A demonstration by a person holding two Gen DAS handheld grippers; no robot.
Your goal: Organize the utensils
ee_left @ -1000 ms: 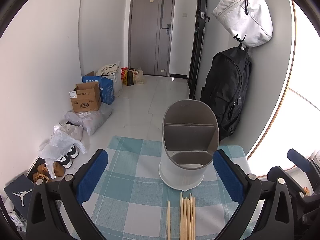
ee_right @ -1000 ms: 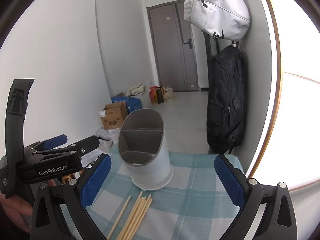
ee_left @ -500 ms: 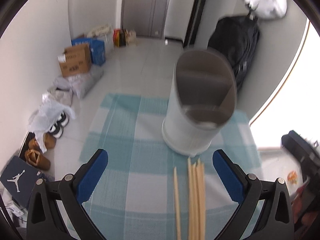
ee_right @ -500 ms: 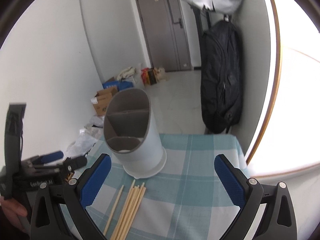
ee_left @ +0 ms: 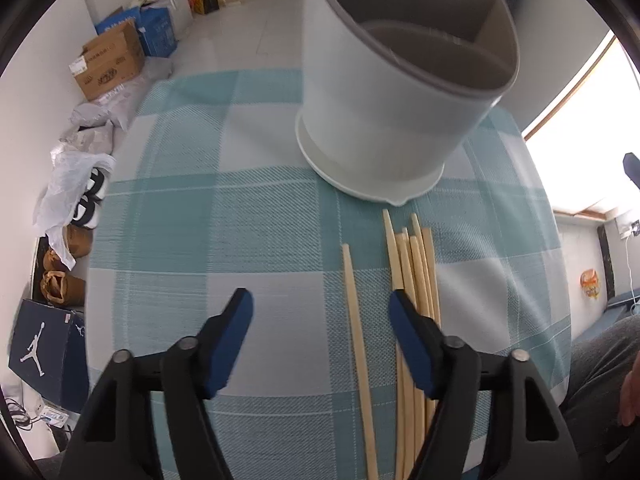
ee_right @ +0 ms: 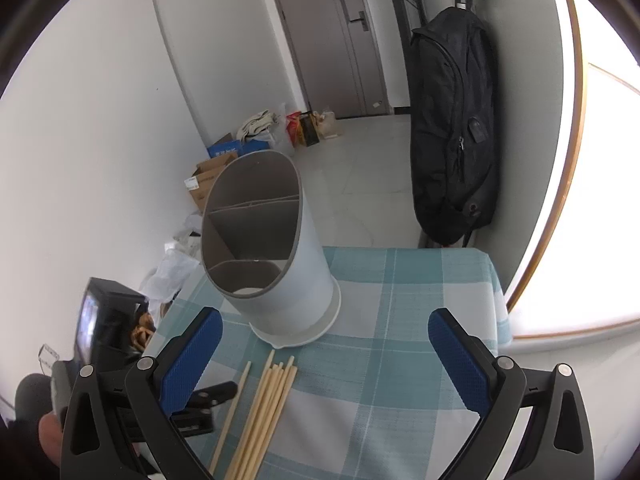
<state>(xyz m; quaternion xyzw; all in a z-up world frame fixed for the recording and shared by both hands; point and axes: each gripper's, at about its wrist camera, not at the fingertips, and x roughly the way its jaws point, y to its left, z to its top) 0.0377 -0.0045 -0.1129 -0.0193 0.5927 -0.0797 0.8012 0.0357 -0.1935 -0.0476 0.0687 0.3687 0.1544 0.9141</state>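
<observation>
A white oval utensil holder (ee_left: 400,100) with a grey divided inside stands upright on the checked cloth, also seen in the right wrist view (ee_right: 288,280). In front of it lie several wooden chopsticks in a bundle (ee_left: 416,280) (ee_right: 272,400). One single chopstick (ee_left: 354,320) (ee_right: 232,408) lies apart, left of the bundle. My left gripper (ee_left: 320,304) points steeply down over the cloth and its jaws are closing. The single chopstick lies between them, untouched, and the right finger (ee_left: 404,320) overlaps the bundle's edge. My right gripper (ee_right: 324,320) hangs wide open above the chopsticks, holding nothing.
The teal and white checked cloth (ee_right: 400,360) covers a small table whose edges drop off left, right and far. On the floor to the left are boxes (ee_left: 108,64), shoes and bags. A black backpack (ee_right: 452,140) hangs by the wall. A hand (ee_right: 48,436) holds the left gripper.
The left gripper tipped downward and sank toward the chopsticks, and its jaws narrowed from wide open. The right gripper tilted down a little and shifted, so more of the table shows.
</observation>
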